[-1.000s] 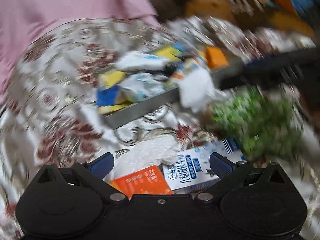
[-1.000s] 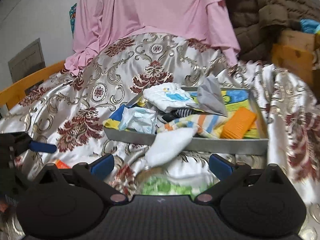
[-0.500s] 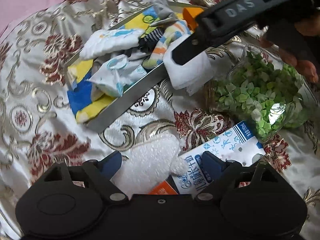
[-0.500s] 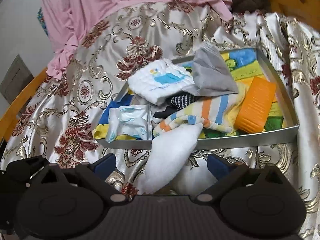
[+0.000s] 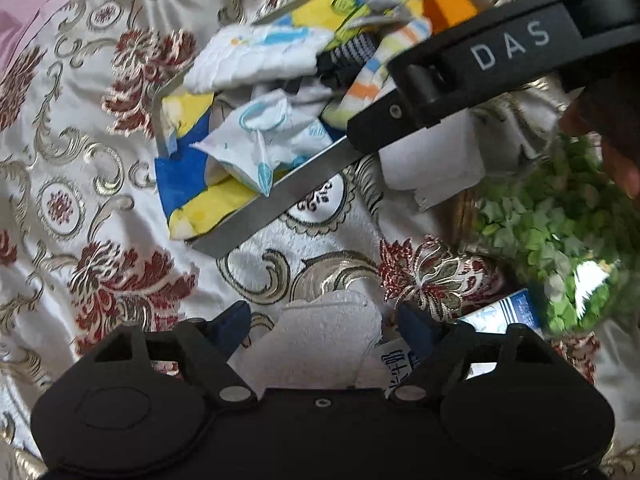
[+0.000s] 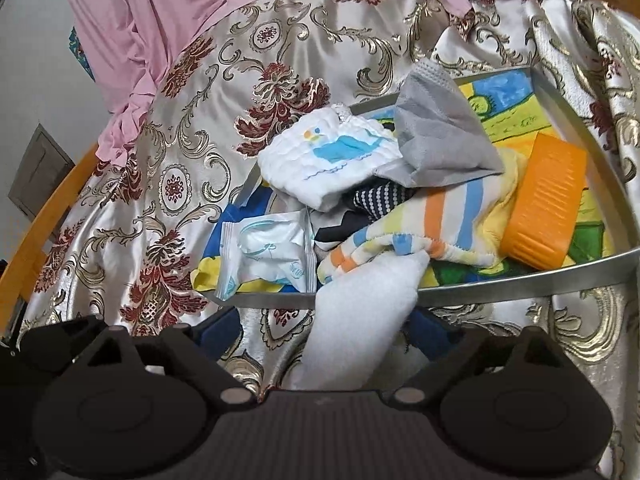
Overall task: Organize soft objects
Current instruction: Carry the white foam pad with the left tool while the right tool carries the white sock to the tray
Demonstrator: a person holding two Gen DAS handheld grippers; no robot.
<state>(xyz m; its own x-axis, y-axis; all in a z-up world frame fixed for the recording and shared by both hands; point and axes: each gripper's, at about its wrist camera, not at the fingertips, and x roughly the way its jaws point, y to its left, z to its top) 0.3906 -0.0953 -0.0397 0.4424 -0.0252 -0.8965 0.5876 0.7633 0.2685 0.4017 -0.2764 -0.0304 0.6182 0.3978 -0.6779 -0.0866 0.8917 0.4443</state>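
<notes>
A metal tray (image 6: 520, 280) (image 5: 280, 200) on the patterned cloth holds soft things: a white whale-print cloth (image 6: 332, 156), a grey mask (image 6: 440, 136), a striped towel (image 6: 432, 224), an orange sponge (image 6: 548, 204), a wrapped wipe packet (image 6: 268, 252). My right gripper (image 6: 324, 332) is shut on a white soft pad (image 6: 360, 320) at the tray's near rim; it shows in the left wrist view (image 5: 432, 160). My left gripper (image 5: 324, 324) has its jaws apart around a white fluffy cloth (image 5: 320, 340) lying on the table.
A clear bag of green pieces (image 5: 560, 232) lies right of the tray. A blue-and-white carton (image 5: 500, 316) lies beside the fluffy cloth. Pink fabric (image 6: 160, 20) hangs at the back. An orange wooden rail (image 6: 44, 216) runs along the left.
My right gripper has carried the white pad forward to the tray's near rim. My left gripper has moved forward over the white fluffy cloth; the orange box has left its view.
</notes>
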